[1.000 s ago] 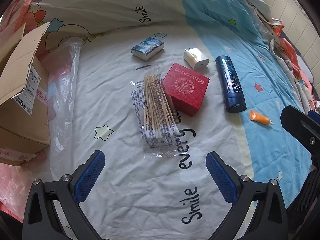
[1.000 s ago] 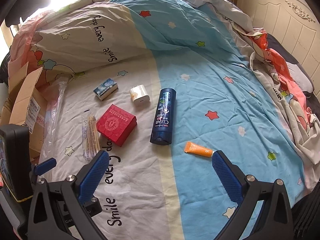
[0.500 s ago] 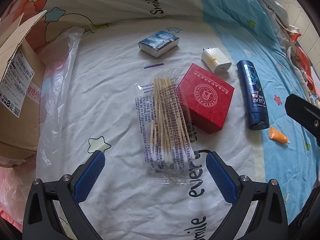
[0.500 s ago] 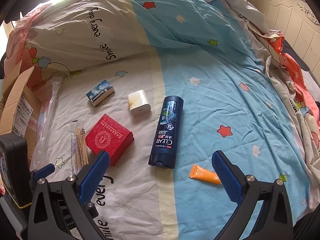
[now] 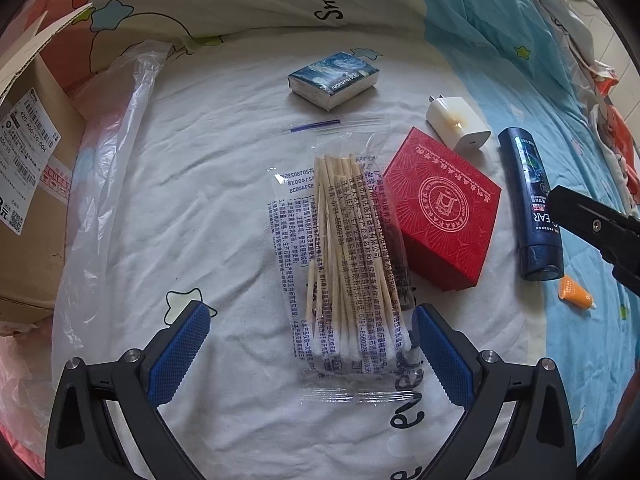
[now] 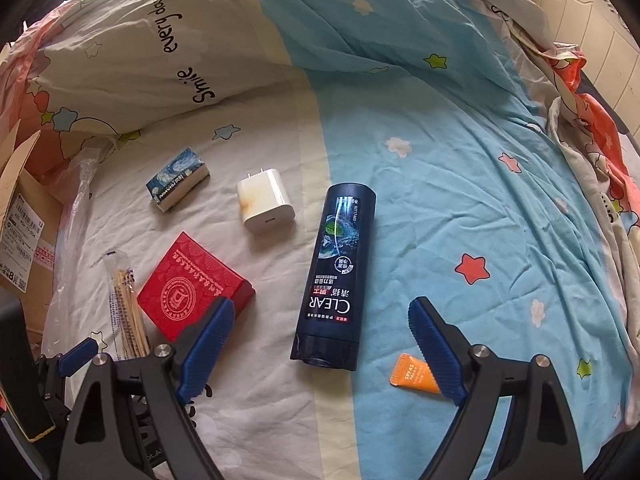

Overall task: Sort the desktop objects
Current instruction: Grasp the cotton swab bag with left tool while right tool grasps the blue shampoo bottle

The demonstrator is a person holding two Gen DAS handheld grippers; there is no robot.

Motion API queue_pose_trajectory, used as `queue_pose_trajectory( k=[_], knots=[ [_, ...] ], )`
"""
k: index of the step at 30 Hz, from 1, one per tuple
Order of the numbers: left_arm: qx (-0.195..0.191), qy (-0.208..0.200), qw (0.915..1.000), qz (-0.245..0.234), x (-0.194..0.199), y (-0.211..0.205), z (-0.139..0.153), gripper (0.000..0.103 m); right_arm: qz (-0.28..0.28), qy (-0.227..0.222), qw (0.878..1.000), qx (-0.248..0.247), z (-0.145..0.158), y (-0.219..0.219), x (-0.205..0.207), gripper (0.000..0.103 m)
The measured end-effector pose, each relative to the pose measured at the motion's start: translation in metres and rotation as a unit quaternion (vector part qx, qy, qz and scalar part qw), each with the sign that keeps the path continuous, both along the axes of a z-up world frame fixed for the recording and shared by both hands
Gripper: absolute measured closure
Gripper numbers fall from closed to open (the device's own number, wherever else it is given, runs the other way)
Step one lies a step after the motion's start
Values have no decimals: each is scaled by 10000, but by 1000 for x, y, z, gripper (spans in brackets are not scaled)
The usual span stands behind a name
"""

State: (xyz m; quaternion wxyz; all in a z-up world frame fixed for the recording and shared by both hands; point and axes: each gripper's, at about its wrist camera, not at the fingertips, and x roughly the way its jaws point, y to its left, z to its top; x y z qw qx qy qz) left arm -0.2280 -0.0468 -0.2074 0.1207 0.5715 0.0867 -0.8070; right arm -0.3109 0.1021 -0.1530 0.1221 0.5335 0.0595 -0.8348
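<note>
A clear bag of cotton swabs [image 5: 344, 264] lies on the bedsheet, its near end between the open fingers of my left gripper [image 5: 312, 328]. Beside it are a red box [image 5: 444, 208], a white charger [image 5: 458, 124], a small blue card box [image 5: 334, 80], a dark blue shampoo bottle [image 5: 532, 200] and an orange tube [image 5: 576, 294]. My right gripper [image 6: 320, 328] is open, with the cap end of the shampoo bottle [image 6: 336, 276] between its fingers. The orange tube [image 6: 414, 374] lies against its right finger. The red box [image 6: 192, 284] sits by its left finger.
A cardboard box [image 5: 28, 184] stands at the left with a clear plastic sheet [image 5: 108, 184] beside it. A pillow [image 6: 152, 48] lies at the back. A bunched quilt [image 6: 592, 128] lies at the right. My right gripper's body [image 5: 592, 224] shows at the right edge of the left wrist view.
Both grippers have moved forward and lower toward the objects. The swab bag now reaches between my left fingers, and the shampoo bottle's end now sits between my right fingers.
</note>
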Motion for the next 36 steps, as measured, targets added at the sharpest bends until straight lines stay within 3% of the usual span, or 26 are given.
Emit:
queue_pose_trajectory(
  k=[10, 12, 14, 29, 32, 36],
  knots=[
    [84, -56, 9999, 130, -9, -6, -12, 0, 60, -174, 9996, 232, -16, -8, -23, 20],
    [63, -53, 9999, 120, -9, -6, -13, 0, 28, -227, 9995, 212, -19, -7, -26, 24],
    [32, -48, 9999, 109, -9, -6, -15, 0, 32, -303, 9993, 194, -23, -7, -30, 36],
    [-74, 94, 9999, 52, -11, -5, -17, 0, 39, -479, 9983, 337, -45, -13, -36, 36],
    [-79, 103, 9999, 42, -10, -4, -17, 0, 33, -528, 9982, 291, -47, -11, -37, 45],
    [-76, 99, 9999, 31, -11, -4, -16, 0, 32, -552, 9981, 261, -49, -10, -38, 47]
  ],
)
